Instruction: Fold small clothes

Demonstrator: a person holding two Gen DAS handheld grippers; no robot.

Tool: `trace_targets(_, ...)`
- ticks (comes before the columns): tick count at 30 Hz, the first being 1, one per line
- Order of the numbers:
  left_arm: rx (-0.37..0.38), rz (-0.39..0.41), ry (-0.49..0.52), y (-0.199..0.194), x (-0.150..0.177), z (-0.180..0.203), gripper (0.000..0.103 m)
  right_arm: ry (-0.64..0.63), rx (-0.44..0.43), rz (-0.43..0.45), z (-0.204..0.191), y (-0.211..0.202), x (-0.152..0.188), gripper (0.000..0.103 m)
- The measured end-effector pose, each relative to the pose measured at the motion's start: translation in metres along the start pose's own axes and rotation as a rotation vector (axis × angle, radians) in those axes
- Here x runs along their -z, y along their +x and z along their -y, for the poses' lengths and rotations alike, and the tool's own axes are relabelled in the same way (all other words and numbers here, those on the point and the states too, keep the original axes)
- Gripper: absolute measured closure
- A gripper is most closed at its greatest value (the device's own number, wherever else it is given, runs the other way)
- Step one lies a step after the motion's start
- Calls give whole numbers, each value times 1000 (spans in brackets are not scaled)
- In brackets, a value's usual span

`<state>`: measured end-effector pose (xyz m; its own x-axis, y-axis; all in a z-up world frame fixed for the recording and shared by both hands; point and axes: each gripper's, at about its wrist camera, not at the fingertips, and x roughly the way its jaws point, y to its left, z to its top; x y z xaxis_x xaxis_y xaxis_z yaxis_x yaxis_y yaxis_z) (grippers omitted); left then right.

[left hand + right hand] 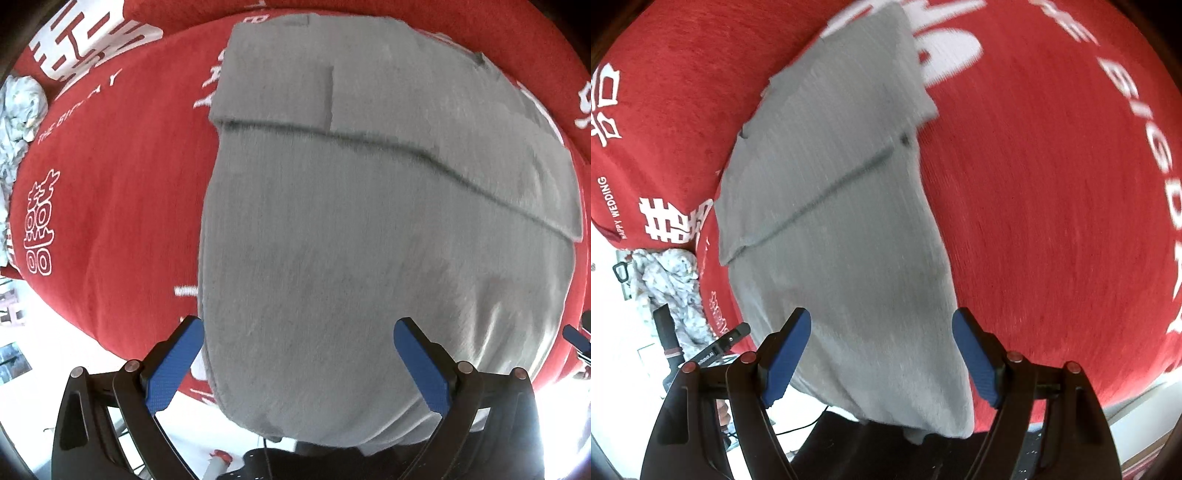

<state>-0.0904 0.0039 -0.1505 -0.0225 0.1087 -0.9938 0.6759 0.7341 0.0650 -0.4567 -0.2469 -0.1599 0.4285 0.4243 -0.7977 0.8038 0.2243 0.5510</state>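
Garment: grey knit garment [369, 229], laid out on the red cloth [122, 192], with its near end hanging off the table's near edge. It fills most of both wrist views.

Fold line: there's a seam or folded edge running across the far part of it, with a square pocket-like patch [273, 92] just past that line.

Left gripper [299, 362]: blue pads spread wide, nothing pinched. The garment's near end sits between the two fingers, left pad [173, 369] right at the fabric's left edge, right pad over the grey cloth. Can't say for sure whether the pads touch the fabric.

Right gripper [882, 354]: also gaping wide, gripping nothing. The narrow near end of the garment runs between its fingers and droops over the edge.

Surface: red cloth with big white lettering and characters, "HAPPY WEDDING" readable at the left in the right wrist view.

Other stuff: a crumpled pale patterned cloth [668, 291] at the left edge of the table, well apart from the grey piece. The other gripper's black frame shows near it in the right wrist view.
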Motion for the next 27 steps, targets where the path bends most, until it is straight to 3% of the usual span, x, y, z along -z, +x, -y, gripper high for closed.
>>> trace_targets(7, 46, -44, 9, 24, 42, -19, 0, 19, 10, -20, 17, 9, 51, 21)
trace_targets(11, 77, -55, 19, 31, 70, -31, 0, 23, -21, -101, 33, 27, 89, 21)
trace_targets(15, 122, -98, -10, 47, 96, -44, 0, 25, 15, -178, 51, 54, 120, 21)
trace_targets(23, 210, -150, -101, 85, 130, -69, 0, 12, 31, -208, 72, 95, 142, 21)
trace_targets(27, 276, -149, -90, 95, 124, -63, 0, -13, 1, -235, 68, 113, 144, 21)
